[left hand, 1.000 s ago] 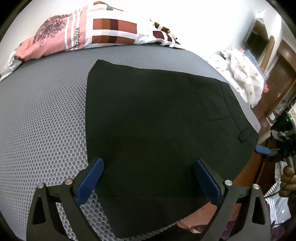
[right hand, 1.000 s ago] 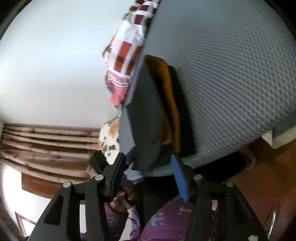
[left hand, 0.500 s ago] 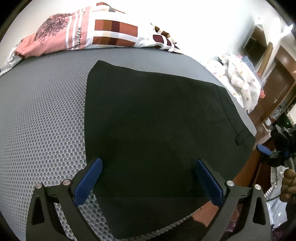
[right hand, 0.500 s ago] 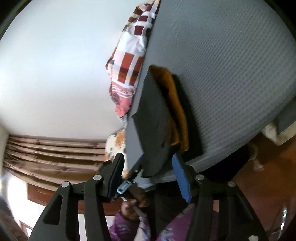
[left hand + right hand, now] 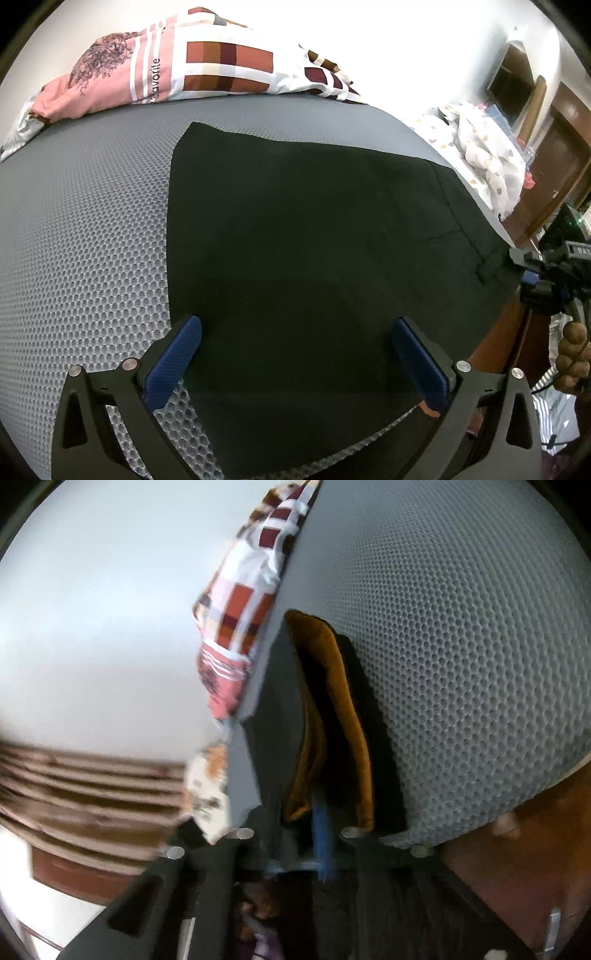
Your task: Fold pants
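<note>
While flat on the bed [image 5: 85, 236], pants [image 5: 314, 258] between spread left gripper [image 5: 295, 354] jaws; right gripper [image 5: 317, 830] now pinching waistband, previously spread.

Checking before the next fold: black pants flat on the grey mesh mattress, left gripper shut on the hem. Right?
Not quite. In the left wrist view the left gripper is open, its blue pads spread above the black pants. The pants do lie flat on the grey mesh mattress.
</note>
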Demonstrator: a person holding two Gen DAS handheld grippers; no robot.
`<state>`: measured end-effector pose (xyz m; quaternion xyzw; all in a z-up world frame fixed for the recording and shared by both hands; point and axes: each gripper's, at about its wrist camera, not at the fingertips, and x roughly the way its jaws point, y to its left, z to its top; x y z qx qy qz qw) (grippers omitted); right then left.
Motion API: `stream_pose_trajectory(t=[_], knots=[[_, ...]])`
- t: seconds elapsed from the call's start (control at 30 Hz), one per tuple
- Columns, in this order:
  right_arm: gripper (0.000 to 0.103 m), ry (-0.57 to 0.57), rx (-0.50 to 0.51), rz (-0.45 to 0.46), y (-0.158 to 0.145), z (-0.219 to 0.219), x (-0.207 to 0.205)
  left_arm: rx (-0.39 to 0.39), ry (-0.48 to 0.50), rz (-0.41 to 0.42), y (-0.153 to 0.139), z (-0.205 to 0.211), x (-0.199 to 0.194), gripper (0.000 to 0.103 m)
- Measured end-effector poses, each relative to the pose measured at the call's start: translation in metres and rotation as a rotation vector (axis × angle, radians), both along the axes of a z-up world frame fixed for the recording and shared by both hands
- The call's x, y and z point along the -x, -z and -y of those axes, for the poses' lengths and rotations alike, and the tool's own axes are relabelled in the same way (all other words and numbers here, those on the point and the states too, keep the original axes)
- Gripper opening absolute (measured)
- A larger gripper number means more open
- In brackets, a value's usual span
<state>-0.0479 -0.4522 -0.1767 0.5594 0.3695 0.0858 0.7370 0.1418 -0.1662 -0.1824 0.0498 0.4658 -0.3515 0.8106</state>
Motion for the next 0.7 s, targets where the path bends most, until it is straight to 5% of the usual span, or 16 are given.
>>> stream_pose_trajectory(t=[0.2, 0.27, 0.37, 0.7], knots=[[0.014, -0.017, 0.046, 0.024, -0.017, -0.017, 0.016, 0.009, 0.007, -0.009, 0.000, -0.004, -0.003, 0.102], [0.012, -0.018, 0.075, -0.039, 0.002, -0.013, 0.016, 0.002, 0.016, -0.007, -0.001, -0.004, -0.003, 0.102], [0.008, 0.002, -0.033, -0.060, 0.032, -0.002, 0.017, -0.007, 0.030, 0.003, -0.001, -0.005, 0.000, 0.102], [0.016, -0.045, -0.016, -0.058, 0.017, 0.006, 0.019, -0.069, 0.048, 0.057, 0.002, 0.003, 0.008, 0.103]])
